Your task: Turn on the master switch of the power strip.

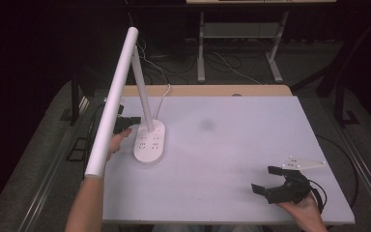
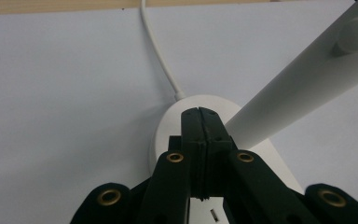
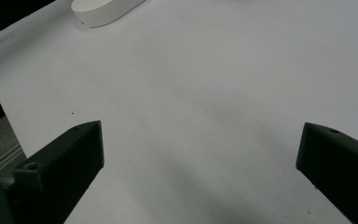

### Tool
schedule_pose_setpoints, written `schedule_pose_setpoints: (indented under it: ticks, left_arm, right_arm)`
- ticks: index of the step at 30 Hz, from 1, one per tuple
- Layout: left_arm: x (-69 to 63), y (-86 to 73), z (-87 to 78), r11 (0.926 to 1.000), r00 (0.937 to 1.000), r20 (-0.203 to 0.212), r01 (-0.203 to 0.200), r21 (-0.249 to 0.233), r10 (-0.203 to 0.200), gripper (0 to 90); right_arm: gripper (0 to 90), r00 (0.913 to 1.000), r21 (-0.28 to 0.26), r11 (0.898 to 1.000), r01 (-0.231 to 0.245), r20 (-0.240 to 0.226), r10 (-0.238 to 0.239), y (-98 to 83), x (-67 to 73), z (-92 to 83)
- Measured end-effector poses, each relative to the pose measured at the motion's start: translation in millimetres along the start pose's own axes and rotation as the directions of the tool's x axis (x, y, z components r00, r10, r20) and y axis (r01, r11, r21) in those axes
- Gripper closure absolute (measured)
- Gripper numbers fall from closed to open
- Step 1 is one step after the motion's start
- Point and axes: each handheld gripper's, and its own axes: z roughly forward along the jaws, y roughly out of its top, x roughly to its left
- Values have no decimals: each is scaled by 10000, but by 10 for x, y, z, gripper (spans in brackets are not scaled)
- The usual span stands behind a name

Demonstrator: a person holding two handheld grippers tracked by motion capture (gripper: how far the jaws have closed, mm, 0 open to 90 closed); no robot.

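A white desk lamp stands at the table's left: an oval base [image 1: 150, 142] with small markings, a slanted stem [image 1: 142, 87] and a long light bar [image 1: 113, 101] reaching toward the front. My left gripper [image 1: 135, 120] is shut with nothing between its jaws, its tips at the base's left rear edge beside the stem. In the left gripper view the closed tips [image 2: 199, 113] sit just above the base [image 2: 165, 135], with the stem [image 2: 298, 88] to their right. My right gripper [image 1: 263, 179] rests open at the front right, over bare table [image 3: 200, 140].
The lamp's white cable [image 2: 158, 56] runs from the base off the table's back edge. The white tabletop [image 1: 232, 145] lies on a wooden board [image 1: 212, 90]. The lamp base [image 3: 105, 9] is far from the right gripper. Dark floor and desk legs [image 1: 201, 48] lie behind.
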Motion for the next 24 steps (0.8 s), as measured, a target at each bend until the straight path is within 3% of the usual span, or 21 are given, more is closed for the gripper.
schedule_pose_setpoints:
  ticks: [10, 24]
  left_arm:
    - [-38, -30, 78, 9993, 9997, 121, -214, 318, 211, 898]
    - [22, -150, 136, 9986, 10000, 6, 60, 525, -61, 898]
  right_arm:
    - [3, 10000, 72, 10000, -16, -24, 16, -3, 4, 2]
    - [3, 10000, 16, 10000, -15, 43, 15, -4, -11, -10]
